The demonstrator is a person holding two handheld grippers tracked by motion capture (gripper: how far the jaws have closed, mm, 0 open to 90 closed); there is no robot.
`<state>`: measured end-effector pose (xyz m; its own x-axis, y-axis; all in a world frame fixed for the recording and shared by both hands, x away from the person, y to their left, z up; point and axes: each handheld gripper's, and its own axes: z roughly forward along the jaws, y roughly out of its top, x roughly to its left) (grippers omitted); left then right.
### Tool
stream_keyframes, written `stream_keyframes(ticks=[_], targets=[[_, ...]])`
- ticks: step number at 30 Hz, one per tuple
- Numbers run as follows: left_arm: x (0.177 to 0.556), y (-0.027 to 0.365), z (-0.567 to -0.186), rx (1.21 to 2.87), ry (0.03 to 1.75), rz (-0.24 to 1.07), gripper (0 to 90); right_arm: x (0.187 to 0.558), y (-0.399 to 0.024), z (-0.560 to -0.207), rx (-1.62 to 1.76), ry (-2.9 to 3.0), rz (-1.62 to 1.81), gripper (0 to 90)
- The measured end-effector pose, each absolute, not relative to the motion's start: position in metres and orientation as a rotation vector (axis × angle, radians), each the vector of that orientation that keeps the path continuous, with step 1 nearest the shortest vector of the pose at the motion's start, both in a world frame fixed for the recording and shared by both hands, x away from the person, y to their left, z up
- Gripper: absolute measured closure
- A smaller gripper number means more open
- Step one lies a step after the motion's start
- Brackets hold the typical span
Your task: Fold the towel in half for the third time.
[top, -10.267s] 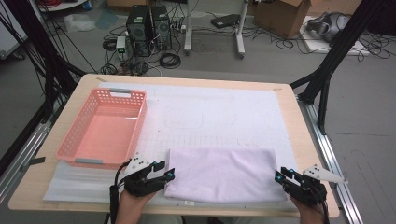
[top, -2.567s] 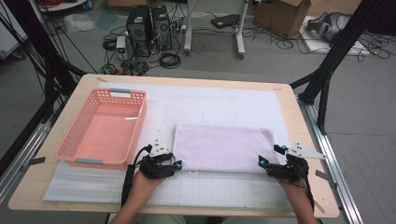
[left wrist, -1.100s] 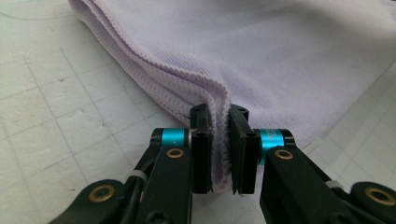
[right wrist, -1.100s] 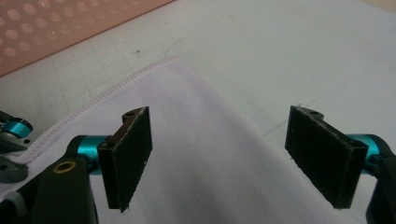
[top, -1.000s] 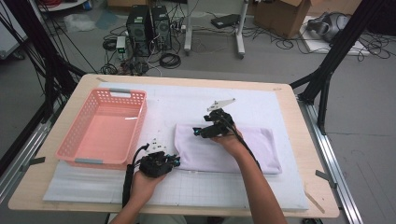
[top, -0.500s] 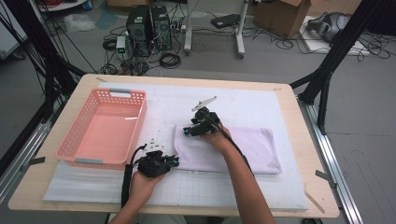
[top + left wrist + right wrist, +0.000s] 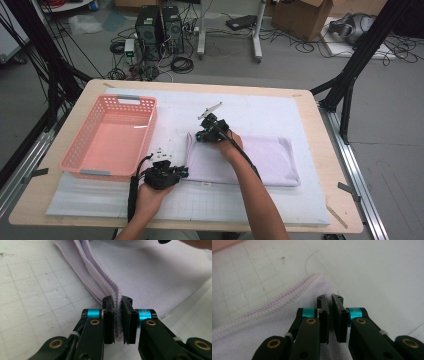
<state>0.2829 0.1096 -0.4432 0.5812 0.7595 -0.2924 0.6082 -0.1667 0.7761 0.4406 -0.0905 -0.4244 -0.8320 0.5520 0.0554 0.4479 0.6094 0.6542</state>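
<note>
A folded lilac towel (image 7: 250,157) lies on the white mat (image 7: 300,200) that covers the table (image 7: 30,200), right of the middle and nearer the front edge than the back. The left gripper (image 7: 167,174) sits at the towel's front left corner, its jaws pinching the stacked hems there, which run up between the pads in the left gripper view. The right gripper (image 7: 206,134) reaches across to the towel's back left corner; its jaws have just been closing and now stand pressed together over that corner, though whether cloth is caught between them cannot be told. A pink basket (image 7: 80,160) stands empty near the table's left edge, well apart from the towel.
</note>
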Motion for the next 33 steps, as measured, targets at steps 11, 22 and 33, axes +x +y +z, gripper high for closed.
stream_keyframes(ticks=[11, 22, 33], targets=[[0.278, 0.122, -0.419, 1.793, 1.07, 0.272, 81.8, 0.437, -0.1, -0.401, 0.881, 2.552, 1.323, 84.9], [0.283, 0.09, -0.401, 1.774, 0.946, 0.22, 82.0, 0.428, -0.132, -0.383, 0.877, 2.468, 1.414, 84.9], [0.29, 0.059, -0.391, 1.804, 0.893, 0.184, 82.0, 0.423, -0.17, -0.378, 0.906, 2.398, 1.489, 85.0]])
